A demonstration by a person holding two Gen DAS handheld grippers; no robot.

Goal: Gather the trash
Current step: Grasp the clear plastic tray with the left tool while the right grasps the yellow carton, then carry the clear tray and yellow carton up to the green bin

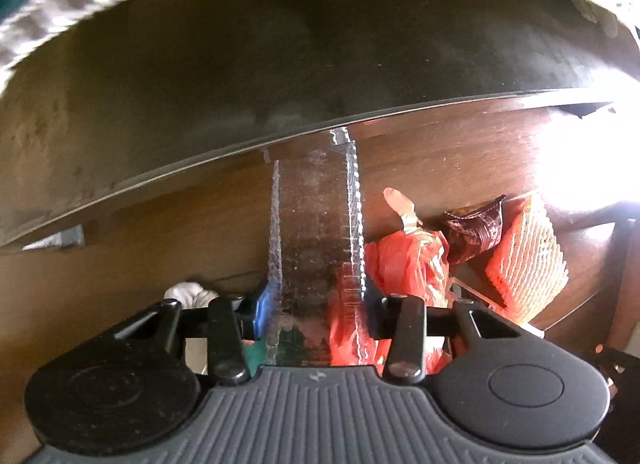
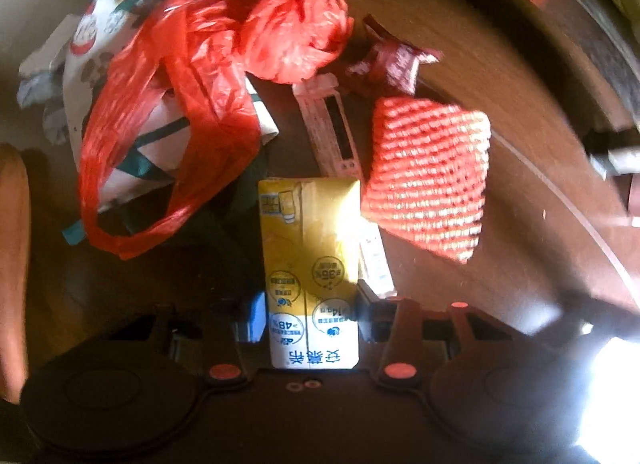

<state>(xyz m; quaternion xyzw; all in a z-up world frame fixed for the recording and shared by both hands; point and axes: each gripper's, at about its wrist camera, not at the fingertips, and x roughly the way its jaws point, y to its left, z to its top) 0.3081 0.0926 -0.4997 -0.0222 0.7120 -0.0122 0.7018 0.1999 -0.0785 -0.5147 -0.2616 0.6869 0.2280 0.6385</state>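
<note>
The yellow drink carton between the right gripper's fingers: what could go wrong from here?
1. The yellow drink carton has only its lower end between the right gripper fingers, so it may tilt or slip when lifted.
2. The red plastic bag and the pink paper strip lie close beside it and may be dragged along.
3. The left gripper straddles a clear plastic wrapper, thin and slippery, so it may slide out.

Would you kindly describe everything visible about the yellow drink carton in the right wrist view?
The yellow drink carton is a small rectangular box of coated paperboard, yellow above and white at its near end, printed with round badges, percentages and Chinese characters that read upside down here. A seam runs down its face and glare hides part of it. It lies lengthwise between the fingers of the right claw, whose blue pad presses its left side. It rests on the brown table, beside a red mesh sleeve.
</note>
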